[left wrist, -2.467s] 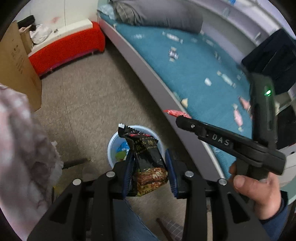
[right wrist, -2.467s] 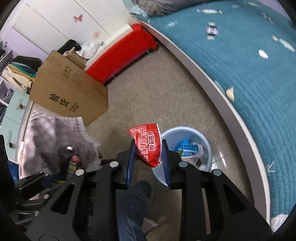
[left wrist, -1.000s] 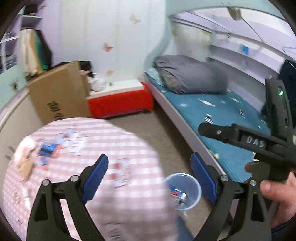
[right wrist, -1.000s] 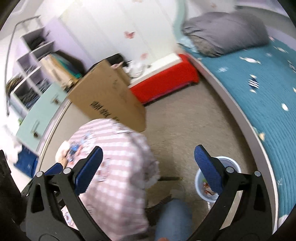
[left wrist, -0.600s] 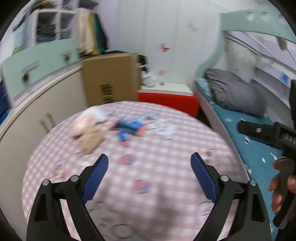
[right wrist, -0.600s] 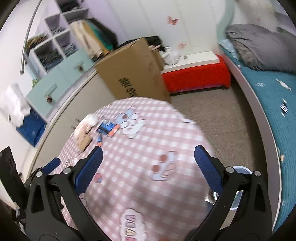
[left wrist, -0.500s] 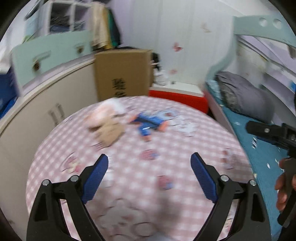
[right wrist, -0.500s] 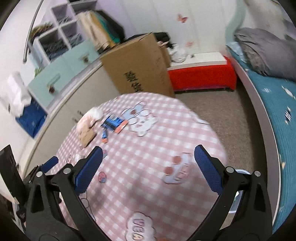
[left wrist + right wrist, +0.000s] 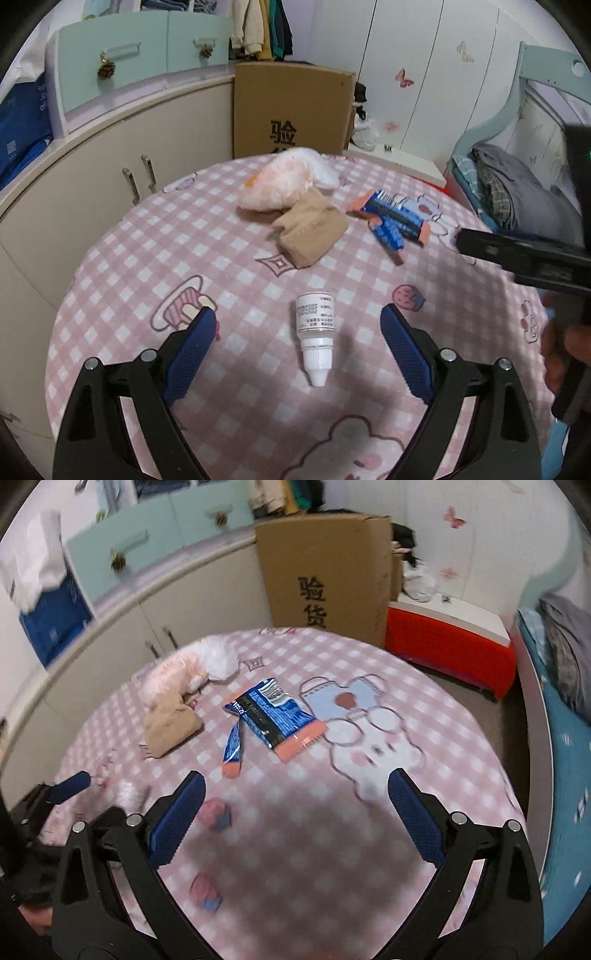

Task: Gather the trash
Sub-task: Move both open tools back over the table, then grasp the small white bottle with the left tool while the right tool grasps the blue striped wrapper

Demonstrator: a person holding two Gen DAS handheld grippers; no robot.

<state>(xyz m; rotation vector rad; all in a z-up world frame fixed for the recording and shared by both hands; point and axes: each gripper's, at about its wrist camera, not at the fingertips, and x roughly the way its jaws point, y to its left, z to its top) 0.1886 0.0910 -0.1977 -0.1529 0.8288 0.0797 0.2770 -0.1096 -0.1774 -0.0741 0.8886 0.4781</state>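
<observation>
Both grippers spread wide, left gripper (image 9: 297,341) straddling white bottle (image 9: 315,332), right gripper (image 9: 295,812) short of blue wrapper (image 9: 271,716)

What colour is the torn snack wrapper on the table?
Blue with orange ends; the snack wrapper shows best in the right wrist view.

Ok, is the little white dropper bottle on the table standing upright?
No, the white dropper bottle lies flat on the pink checked tablecloth, its nozzle pointing toward the open left gripper.
</observation>
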